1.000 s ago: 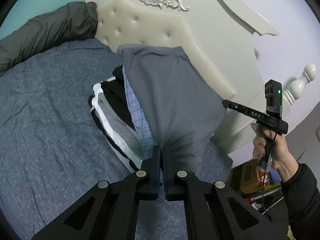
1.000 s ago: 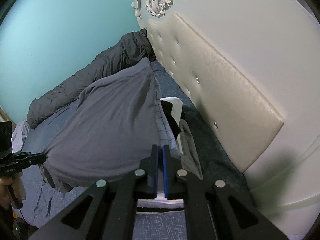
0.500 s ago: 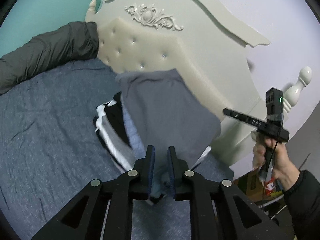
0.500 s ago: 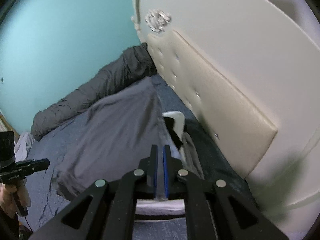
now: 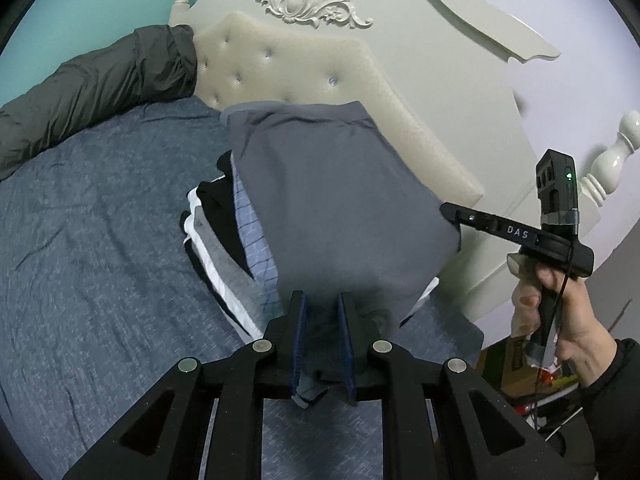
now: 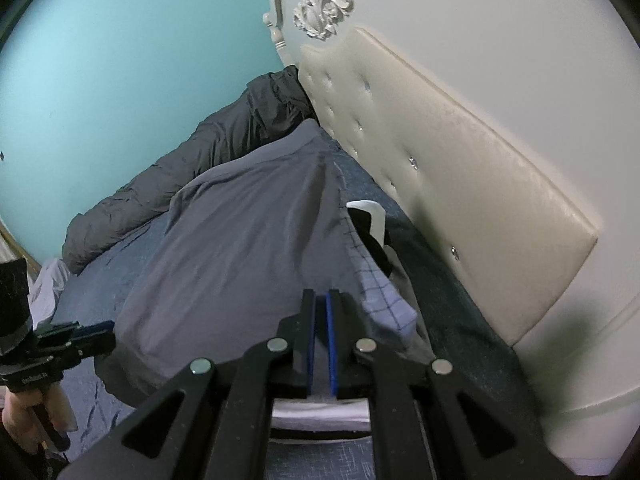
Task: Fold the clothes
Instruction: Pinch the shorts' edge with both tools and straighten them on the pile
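Right fingers (image 6: 321,312) pinching grey shirt (image 5: 336,200), handle lettered "DAS" (image 5: 518,233)

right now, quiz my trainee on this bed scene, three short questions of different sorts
1. True or false: the grey shirt lies on top of the clothes pile.
2. Which gripper is clamped on the shirt's edge? A. left gripper B. right gripper C. neither
3. What dark thing lies along the teal wall at the far side of the bed?

Key:
1. True.
2. B. Its jaws are shut on the cloth; the left jaws have just been opening, with cloth loose between them.
3. A dark padded jacket, reaching the headboard.
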A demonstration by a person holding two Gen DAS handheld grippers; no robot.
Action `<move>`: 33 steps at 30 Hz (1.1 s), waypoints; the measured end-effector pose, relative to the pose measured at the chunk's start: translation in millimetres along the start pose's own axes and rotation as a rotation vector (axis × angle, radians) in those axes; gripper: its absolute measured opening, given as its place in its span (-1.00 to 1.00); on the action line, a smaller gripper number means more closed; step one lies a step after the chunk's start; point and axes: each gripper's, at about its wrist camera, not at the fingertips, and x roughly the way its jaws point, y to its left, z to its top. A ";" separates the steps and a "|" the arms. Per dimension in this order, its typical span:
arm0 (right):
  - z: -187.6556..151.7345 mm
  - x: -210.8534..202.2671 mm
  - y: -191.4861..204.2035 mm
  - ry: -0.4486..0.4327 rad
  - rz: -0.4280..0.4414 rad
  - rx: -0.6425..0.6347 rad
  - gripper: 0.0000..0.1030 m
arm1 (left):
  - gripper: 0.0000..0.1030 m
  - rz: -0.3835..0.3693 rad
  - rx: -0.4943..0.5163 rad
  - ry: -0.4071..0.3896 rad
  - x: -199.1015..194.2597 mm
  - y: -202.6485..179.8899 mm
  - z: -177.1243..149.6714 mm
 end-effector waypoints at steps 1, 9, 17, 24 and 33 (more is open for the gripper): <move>0.1 0.0 -1.7 0.000 -0.001 0.003 -0.92 | -0.67 0.000 0.000 0.000 0.2 0.9 -0.3; 2.8 -11.5 -8.3 -0.031 0.003 0.029 -0.92 | -0.67 0.012 -0.007 -0.035 -4.1 0.7 7.0; 38.6 -7.9 0.3 -0.063 0.038 -0.027 -0.92 | -0.67 0.073 -0.009 -0.074 3.4 29.6 61.6; 88.9 33.6 13.8 0.017 0.044 -0.111 -0.91 | -0.67 0.097 -0.014 -0.062 39.1 51.0 116.7; 131.1 82.2 16.3 0.081 0.022 -0.169 -0.91 | -0.67 0.138 -0.004 -0.027 81.0 69.6 142.4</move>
